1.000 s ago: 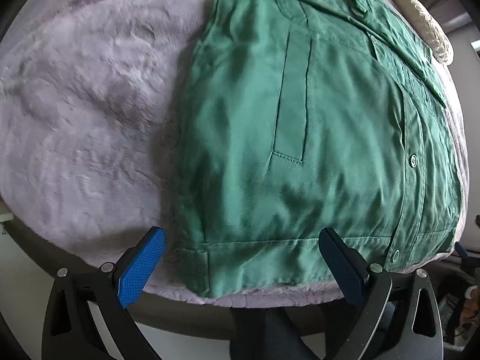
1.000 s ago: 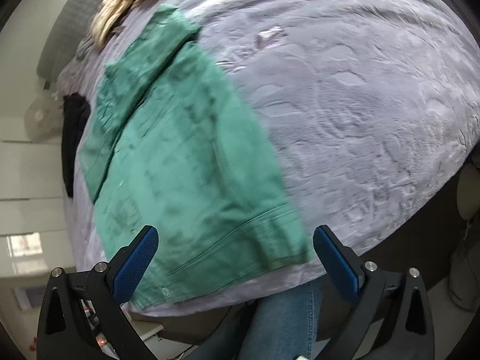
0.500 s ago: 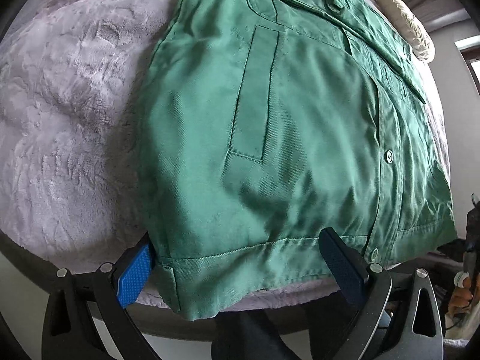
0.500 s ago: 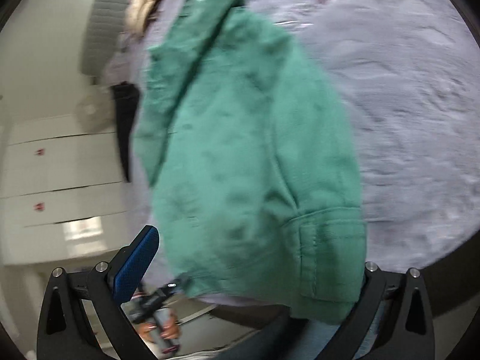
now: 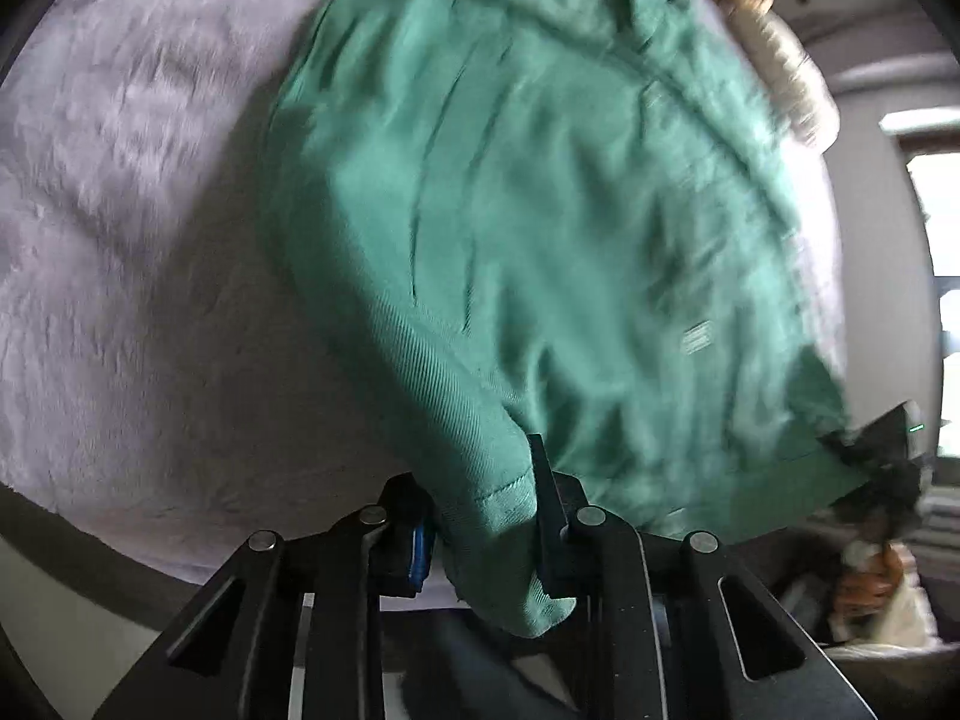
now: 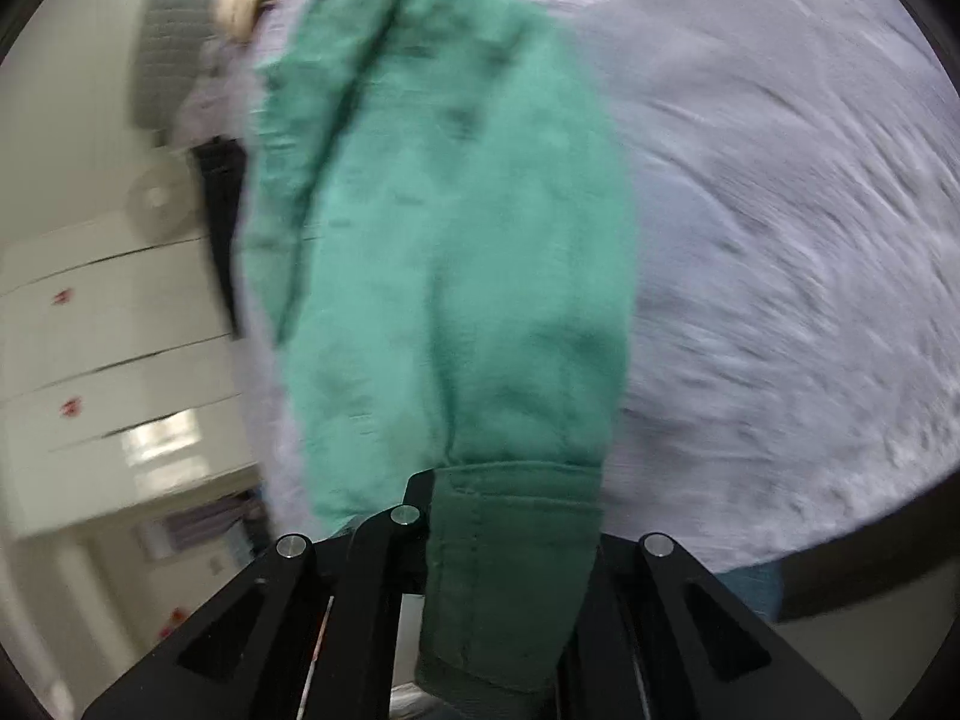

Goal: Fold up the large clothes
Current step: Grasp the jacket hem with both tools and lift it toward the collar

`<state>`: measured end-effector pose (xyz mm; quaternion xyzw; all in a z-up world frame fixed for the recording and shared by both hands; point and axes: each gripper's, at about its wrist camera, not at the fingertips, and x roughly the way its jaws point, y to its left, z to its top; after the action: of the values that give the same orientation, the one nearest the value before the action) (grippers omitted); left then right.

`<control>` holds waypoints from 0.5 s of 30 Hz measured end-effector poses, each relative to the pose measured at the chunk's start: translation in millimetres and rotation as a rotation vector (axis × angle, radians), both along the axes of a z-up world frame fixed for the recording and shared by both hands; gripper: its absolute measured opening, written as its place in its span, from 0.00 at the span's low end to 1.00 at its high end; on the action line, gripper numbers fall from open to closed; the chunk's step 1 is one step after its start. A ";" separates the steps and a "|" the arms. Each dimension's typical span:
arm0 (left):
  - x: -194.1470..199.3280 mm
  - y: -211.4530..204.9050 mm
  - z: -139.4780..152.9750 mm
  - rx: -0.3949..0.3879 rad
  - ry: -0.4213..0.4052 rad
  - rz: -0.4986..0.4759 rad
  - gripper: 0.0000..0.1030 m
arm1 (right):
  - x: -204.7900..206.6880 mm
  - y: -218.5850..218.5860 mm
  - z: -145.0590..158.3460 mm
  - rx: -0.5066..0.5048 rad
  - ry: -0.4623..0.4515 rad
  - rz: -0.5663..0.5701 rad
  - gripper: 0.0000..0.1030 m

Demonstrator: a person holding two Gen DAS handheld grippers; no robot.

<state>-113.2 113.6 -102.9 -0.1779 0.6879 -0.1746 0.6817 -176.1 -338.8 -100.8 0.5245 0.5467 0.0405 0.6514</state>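
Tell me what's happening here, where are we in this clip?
A person with two handheld grippers is folding a green jacket on a bed covered with a lavender blanket. The left gripper and right gripper are each clamped on a bottom hem corner. Both frames are motion-blurred.

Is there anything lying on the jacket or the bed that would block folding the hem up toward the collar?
Nothing visible does. Both tongs, left and right, grip the green jacket hem; the purple blanket beside it shows nothing in the path.
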 end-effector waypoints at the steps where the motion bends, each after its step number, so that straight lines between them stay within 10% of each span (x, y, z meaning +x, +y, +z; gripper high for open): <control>1: 6.0 0.2 13.2 -0.035 -0.015 0.022 0.26 | 7.0 -0.7 6.2 0.027 -0.029 0.008 0.08; 15: 162.6 3.7 111.3 -0.147 -0.288 0.267 0.26 | 185.2 -37.8 78.9 0.102 -0.293 0.039 0.08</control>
<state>49.4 117.3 8.4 -0.2899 0.5390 -0.1560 0.7753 9.2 -376.7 -21.9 0.5348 0.4532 0.1568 0.6957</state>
